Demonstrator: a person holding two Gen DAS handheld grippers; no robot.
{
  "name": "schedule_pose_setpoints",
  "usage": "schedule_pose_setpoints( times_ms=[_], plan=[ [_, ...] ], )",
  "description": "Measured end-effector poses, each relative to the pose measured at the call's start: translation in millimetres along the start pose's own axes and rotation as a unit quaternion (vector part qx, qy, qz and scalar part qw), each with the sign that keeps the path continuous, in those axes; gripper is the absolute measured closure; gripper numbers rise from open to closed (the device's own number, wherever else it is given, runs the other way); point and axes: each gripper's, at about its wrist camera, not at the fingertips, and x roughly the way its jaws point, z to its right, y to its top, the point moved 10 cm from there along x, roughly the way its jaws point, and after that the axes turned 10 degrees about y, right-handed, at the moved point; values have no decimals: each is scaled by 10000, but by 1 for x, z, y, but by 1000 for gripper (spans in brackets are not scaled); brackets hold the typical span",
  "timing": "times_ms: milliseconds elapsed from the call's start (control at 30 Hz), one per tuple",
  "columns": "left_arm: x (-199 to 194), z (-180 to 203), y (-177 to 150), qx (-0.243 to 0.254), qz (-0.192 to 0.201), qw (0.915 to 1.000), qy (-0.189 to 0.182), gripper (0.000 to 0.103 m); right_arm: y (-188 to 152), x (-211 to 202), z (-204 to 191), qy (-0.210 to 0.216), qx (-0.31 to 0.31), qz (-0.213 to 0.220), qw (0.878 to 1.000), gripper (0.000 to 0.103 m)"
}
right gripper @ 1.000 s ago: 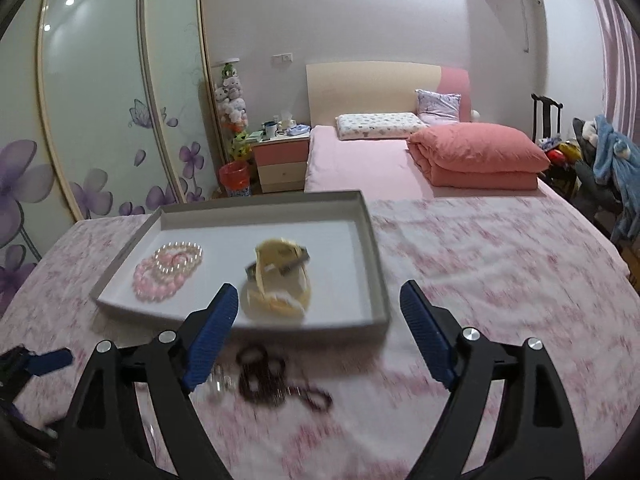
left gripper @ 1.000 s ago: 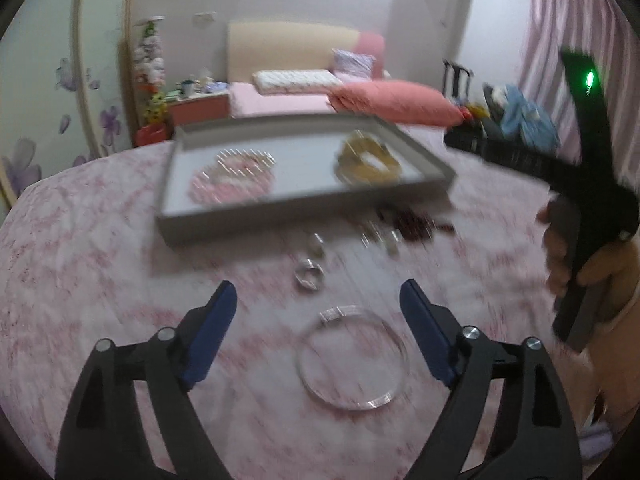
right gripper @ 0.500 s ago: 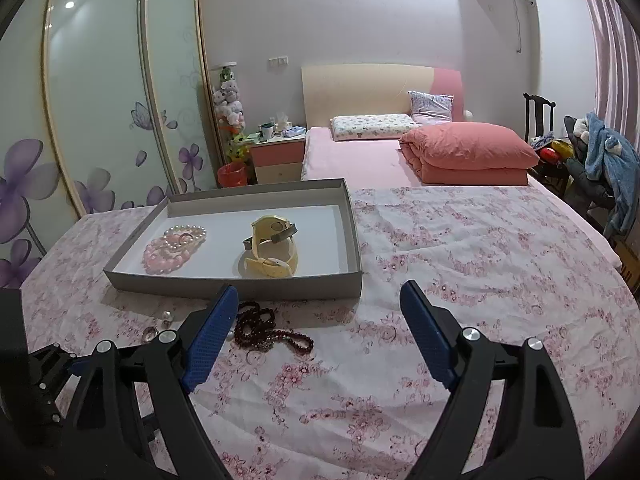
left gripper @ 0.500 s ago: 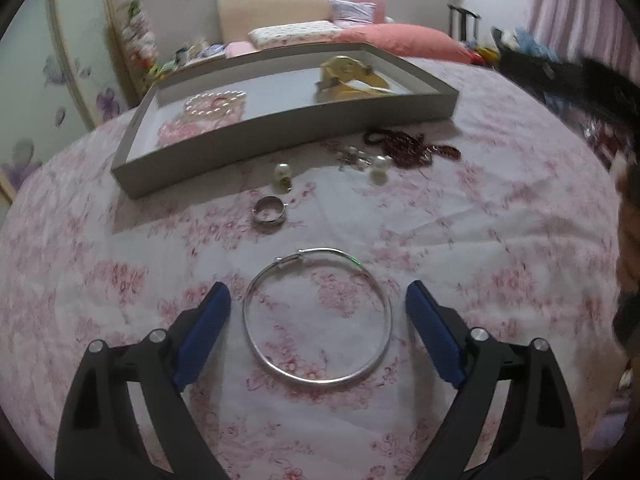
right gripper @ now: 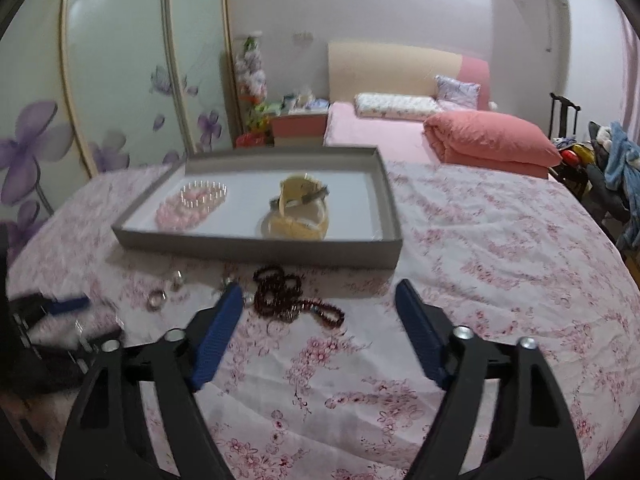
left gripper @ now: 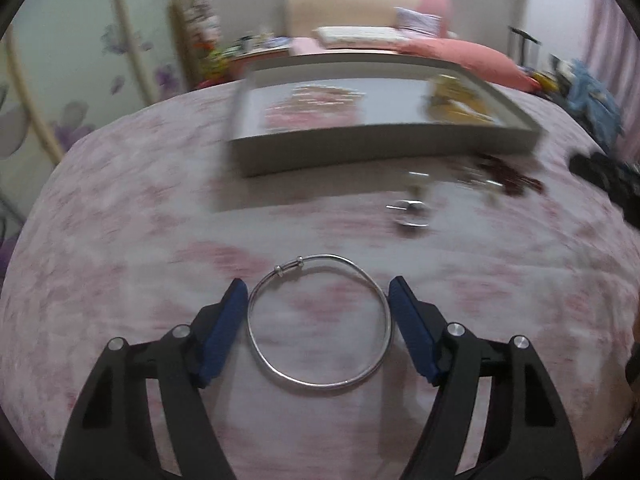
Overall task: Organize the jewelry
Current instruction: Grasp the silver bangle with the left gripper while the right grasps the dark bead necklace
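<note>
A thin silver bangle (left gripper: 256, 348) lies between the blue pads of my left gripper (left gripper: 318, 292), which is shut on it from both sides. A grey tray (right gripper: 256, 246) holds a pink and pearl bracelet (right gripper: 192, 204) and a yellow watch (right gripper: 300, 210); it also shows in the left wrist view (left gripper: 384, 148). A dark red bead string (right gripper: 288, 298), a silver ring (right gripper: 156, 300) and small earrings (right gripper: 178, 279) lie in front of it. My right gripper (right gripper: 318, 294) is open and empty, just near of the bead string.
The floral pink tablecloth (right gripper: 500, 264) covers a round table. A bed with a pink quilt (right gripper: 488, 144), a nightstand and glass wardrobe doors stand behind. The left gripper shows at the lower left of the right wrist view (right gripper: 60, 308).
My left gripper closed from wide open onto the bangle's sides and swung left, blurring the view. My right gripper came closer to the bead string.
</note>
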Motion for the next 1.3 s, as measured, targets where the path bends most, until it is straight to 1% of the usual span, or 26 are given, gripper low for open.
schedule_pose_setpoints(
  times_ms=[67, 100, 200, 300, 400, 433, 467, 533, 567, 633, 700, 767, 833, 900, 1033, 1133, 1300],
  plan=[
    [4, -20, -1, -199, -64, 9997, 102, 32, -4, 12, -2, 30, 7, -196, 9998, 44],
    [6, -30, -2, -313, -96, 9994, 123, 32, -6, 19, -4, 48, 8, -292, 9996, 45],
    [4, -40, -3, -354, -41, 9992, 173, 32, -6, 35, -12, 70, -50, -466, 9989, 45],
    [3, -41, -3, -350, -31, 9992, 177, 32, -2, 46, -16, -25, -92, -551, 9984, 45],
    [2, -41, -3, -359, -33, 9992, 163, 32, -3, 61, -15, -55, -29, -790, 9969, 46],
    [1, -41, -4, -360, -32, 9992, 162, 32, -4, 63, -14, -67, 11, -860, 9963, 49],
    [2, -40, -4, -361, -32, 9992, 161, 32, -5, 62, -13, -38, 47, -851, 9964, 56],
    [1, -40, -4, -362, -33, 9992, 160, 32, -9, 61, -11, -30, 102, -940, 9955, 81],
    [2, -40, -4, -360, -33, 9992, 162, 32, -12, 60, -11, 17, 139, -998, 9949, 88],
    [2, -40, -4, -361, -32, 9992, 162, 32, -15, 56, -8, -43, 108, -992, 9950, 91],
    [1, -41, -4, -364, -32, 9992, 160, 32, -19, 50, -4, 91, 333, -982, 9946, 94],
    [1, -40, -4, -367, -29, 9992, 158, 32, -15, 41, 0, 274, 534, -770, 9952, 94],
    [1, -40, -4, -393, -24, 9991, 139, 32, -5, 27, 2, 376, 622, -449, 9963, 94],
    [1, -40, -4, -446, -17, 9989, 119, 32, 9, 7, 0, 575, 691, -43, 9959, 94],
    [-6, -44, -6, -579, 41, 9983, 52, 32, 31, -26, -5, 681, 634, 462, 9946, 94],
    [-15, -46, -4, -634, 153, 9979, 30, 32, 42, -44, -10, 724, 554, 731, 9931, 94],
    [-41, -50, 8, -722, 539, 9959, 17, 32, 60, -70, -24, 707, 318, 1175, 9900, 94]
  ],
)
